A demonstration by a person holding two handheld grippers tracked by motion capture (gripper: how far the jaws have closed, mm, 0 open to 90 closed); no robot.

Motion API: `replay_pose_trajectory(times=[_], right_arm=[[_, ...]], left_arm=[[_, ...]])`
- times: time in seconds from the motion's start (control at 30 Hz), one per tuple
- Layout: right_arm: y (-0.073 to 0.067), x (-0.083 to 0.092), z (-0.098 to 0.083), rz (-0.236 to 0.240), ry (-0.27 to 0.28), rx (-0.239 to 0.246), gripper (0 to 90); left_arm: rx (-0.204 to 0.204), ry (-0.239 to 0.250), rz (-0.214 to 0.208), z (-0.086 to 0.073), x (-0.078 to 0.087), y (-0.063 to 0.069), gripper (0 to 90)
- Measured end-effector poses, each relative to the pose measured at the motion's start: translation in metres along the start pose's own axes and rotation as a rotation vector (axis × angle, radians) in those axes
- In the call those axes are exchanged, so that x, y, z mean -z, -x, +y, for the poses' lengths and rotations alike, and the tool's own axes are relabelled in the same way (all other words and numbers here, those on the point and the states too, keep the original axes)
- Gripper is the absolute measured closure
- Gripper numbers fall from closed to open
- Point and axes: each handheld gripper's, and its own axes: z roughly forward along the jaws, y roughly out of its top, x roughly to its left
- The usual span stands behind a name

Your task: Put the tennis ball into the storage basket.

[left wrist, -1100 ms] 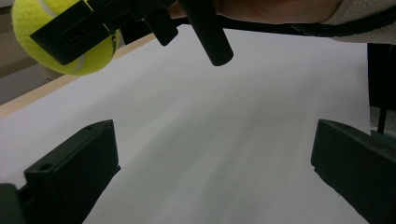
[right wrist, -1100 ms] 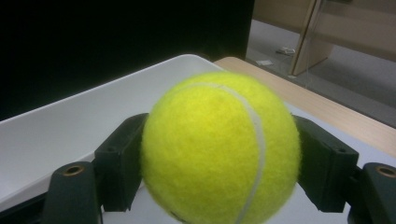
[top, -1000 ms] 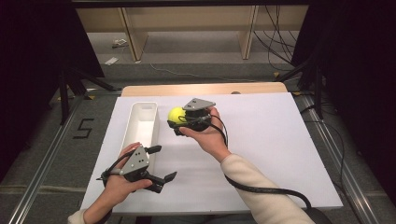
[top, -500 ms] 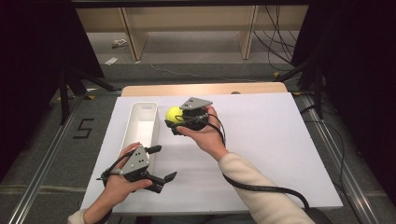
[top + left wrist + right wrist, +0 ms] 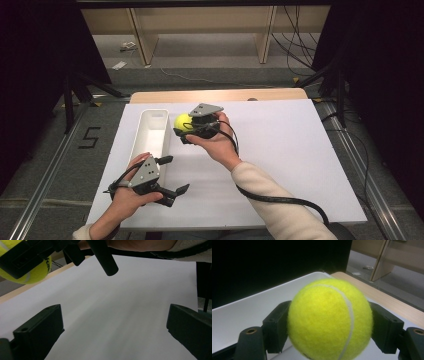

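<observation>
A: Where's the tennis ball (image 5: 183, 122) right now?

B: Clamped in the right gripper (image 5: 186, 128), one black jaw pressed on each side of it, held up off the worktop (image 5: 290, 145) just beside the white tray (image 5: 151, 131), toward the far left corner.

A: And from that gripper's own camera?

B: The ball sits square between the jaws, bulging out past both of them, with the tray behind it.

A: The other hand?

B: The left gripper (image 5: 169, 176) sits near the worktop's near edge, jaws spread wide, gripping nothing.
</observation>
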Motion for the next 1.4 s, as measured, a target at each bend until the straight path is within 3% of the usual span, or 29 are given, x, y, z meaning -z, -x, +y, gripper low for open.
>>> replay_pose_trajectory(times=[0.03,1.4], right_arm=[[-0.001,0.000,0.001,0.001,-0.002,-0.002,26.5],[-0.016,-0.021,0.020,0.044,-0.008,0.025,26.5]], left_arm=[[0.203,0.000,-0.037,-0.003,-0.001,0.015,0.2],[0.193,-0.011,-0.050,-0.003,-0.002,0.017,0.2]])
